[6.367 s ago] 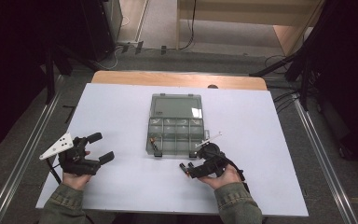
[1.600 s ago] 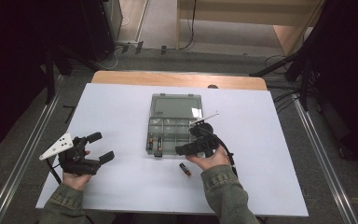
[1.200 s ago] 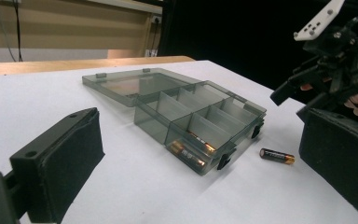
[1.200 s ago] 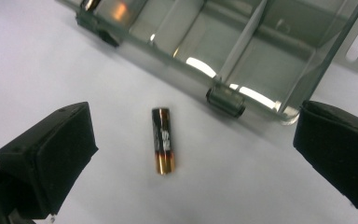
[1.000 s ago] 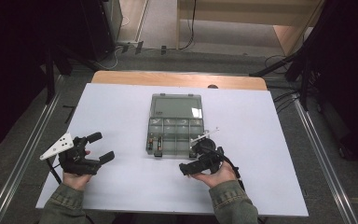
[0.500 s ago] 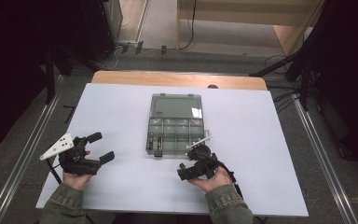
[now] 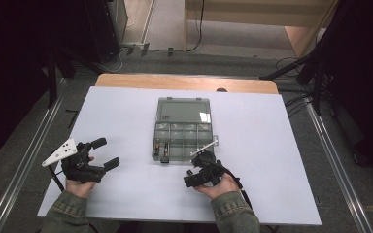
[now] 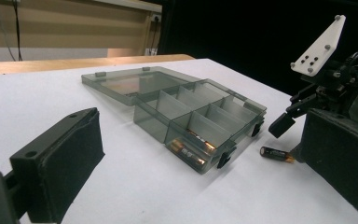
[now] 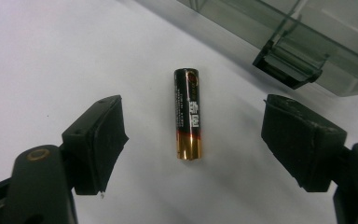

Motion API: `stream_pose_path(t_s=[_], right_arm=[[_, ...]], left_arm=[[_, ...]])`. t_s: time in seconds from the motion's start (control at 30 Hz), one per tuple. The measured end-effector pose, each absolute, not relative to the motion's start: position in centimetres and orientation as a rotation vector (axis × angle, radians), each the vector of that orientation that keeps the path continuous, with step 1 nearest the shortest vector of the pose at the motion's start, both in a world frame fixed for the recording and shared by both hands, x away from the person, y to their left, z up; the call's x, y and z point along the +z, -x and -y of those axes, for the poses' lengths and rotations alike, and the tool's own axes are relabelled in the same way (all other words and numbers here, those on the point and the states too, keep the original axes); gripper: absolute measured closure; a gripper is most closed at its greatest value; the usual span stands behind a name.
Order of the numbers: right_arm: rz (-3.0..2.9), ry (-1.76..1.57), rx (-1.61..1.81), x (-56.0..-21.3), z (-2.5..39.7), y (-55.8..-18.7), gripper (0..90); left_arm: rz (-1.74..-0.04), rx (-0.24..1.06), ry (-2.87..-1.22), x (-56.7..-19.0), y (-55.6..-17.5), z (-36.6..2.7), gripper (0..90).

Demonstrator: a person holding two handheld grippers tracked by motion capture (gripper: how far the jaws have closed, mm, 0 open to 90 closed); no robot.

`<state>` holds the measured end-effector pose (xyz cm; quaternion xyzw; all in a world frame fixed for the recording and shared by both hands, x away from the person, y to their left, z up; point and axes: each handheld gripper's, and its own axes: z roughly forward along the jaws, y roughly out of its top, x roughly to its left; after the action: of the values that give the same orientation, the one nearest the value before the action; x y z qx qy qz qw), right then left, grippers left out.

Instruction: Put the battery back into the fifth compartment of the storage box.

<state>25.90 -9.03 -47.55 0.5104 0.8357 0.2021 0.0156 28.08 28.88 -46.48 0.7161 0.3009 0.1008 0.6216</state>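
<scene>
Battery (image 9: 189, 114): black cylinder with a gold-copper end band, lying flat on the white worktop (image 9: 37, 56) between the spread jaws of the right gripper (image 9: 205, 144), untouched, beside the grey compartment box (image 9: 307, 51).

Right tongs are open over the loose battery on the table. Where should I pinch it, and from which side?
Grip the battery across its round middle, coming straight down. It lies flat and apart from the organizer box, its long axis between the open right tongs, so the pads would likely close on its curved sides.
</scene>
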Motion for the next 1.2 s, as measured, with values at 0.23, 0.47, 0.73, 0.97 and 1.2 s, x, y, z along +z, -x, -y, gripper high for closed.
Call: stream_pose_path(t_s=[0.23,0.47,0.73,0.97,1.2], right_arm=[[-2.604,-1.6,0.609,-47.78,8.81,-26.05,38.4],[-2.619,-1.597,0.602,-47.89,8.56,-26.0,53.5],[-2.617,-1.616,0.577,-47.98,8.45,-26.07,77.2],[-2.621,-1.64,0.58,-47.97,8.59,-26.23,77.9],[-2.612,-1.65,0.583,-47.82,8.71,-26.08,78.1]], left_arm=[[-0.69,0.232,-1.649,-46.49,-28.1,-28.9,0.0],[-0.69,0.228,-1.649,-46.49,-28.09,-28.87,0.0],[-0.691,0.228,-1.65,-46.5,-28.11,-28.88,0.0],[-0.689,0.229,-1.649,-46.49,-28.09,-28.88,0.0],[-0.689,0.228,-1.65,-46.49,-28.1,-28.88,0.0]])
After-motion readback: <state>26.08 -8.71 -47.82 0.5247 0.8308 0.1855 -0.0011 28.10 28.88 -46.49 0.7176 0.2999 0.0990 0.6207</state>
